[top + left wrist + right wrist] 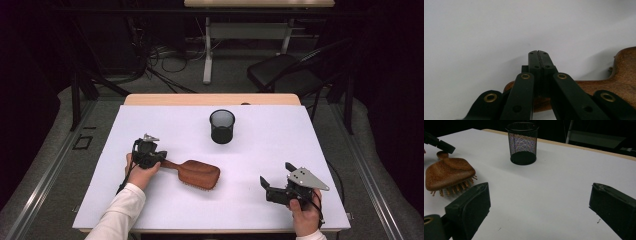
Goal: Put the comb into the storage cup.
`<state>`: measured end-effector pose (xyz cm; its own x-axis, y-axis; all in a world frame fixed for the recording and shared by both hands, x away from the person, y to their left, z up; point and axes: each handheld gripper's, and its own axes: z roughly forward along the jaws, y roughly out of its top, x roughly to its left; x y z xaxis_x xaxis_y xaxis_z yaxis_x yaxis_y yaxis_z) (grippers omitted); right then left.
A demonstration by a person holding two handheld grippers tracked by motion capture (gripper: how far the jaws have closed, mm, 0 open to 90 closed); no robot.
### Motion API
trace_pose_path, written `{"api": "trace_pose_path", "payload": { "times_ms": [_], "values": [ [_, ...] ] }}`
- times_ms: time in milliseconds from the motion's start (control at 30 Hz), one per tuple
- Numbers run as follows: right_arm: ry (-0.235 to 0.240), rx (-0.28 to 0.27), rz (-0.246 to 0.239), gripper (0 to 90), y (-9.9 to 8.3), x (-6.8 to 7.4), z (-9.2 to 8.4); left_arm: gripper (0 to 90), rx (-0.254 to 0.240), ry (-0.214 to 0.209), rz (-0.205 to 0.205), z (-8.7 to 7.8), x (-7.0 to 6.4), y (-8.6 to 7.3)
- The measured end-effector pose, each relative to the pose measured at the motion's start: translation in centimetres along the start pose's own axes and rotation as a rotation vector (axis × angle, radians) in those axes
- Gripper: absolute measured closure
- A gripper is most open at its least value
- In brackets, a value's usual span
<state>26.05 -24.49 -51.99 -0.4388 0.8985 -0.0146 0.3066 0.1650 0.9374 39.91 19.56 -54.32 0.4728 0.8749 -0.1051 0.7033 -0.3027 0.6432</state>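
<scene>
Hairbrush (197, 173), wooden, lies bristles-down on the white table (265, 150), in the near-left part of the surface as we see it from the high view, with its handle pointing left and its paddle head pointing right. We locate the left gripper (161, 159) directly over the handle, at the end farthest from the head. In the left gripper view the two black jaws stand fully closed, pad against pad, with only a hairline seam between them; the brown handle (584, 86) passes underneath the linkage and runs off to the right, where it widens into the head. We therefore read the left gripper (539, 53) as closed with nothing between its pads. Whether its underside rests on the handle or sits just above it, we cannot tell. The right gripper (276, 178) is held over the near-right part of the table, well apart from the hairbrush. Its jaws stand wide, with bare table between them. In the right gripper view, the right gripper (539, 202) faces across the table, and the hairbrush (449, 173) appears at the far left, bristles visible under its edge, with the tips of the left gripper (447, 149) above its neck. A black mesh cup (222, 126) stands upright near the middle of the table, beyond the brush and apart from both grippers.
</scene>
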Motion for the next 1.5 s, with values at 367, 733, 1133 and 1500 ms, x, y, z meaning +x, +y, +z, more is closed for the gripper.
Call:
{"api": "trace_pose_path", "payload": {
  "times_ms": [367,733,1133,1500],
  "values": [
    [0.004,0.001,0.001,3.4,0.0,0.0,0.0,90.0,0.039,-0.005,0.042,-0.2,-0.3,-0.5],
    [-0.003,-0.002,0.002,3.6,0.0,0.0,-0.2,90.0,0.083,-0.038,0.061,-1.2,-0.6,-1.7],
    [-0.003,0.001,0.009,3.8,-0.1,-0.1,-0.2,90.0,0.108,-0.056,0.115,-2.2,-1.8,-3.3],
    [-0.002,-0.001,0.012,3.8,-0.1,-0.1,-0.1,90.0,0.108,-0.074,0.134,-3.5,-2.5,-4.7]
  ]
}}
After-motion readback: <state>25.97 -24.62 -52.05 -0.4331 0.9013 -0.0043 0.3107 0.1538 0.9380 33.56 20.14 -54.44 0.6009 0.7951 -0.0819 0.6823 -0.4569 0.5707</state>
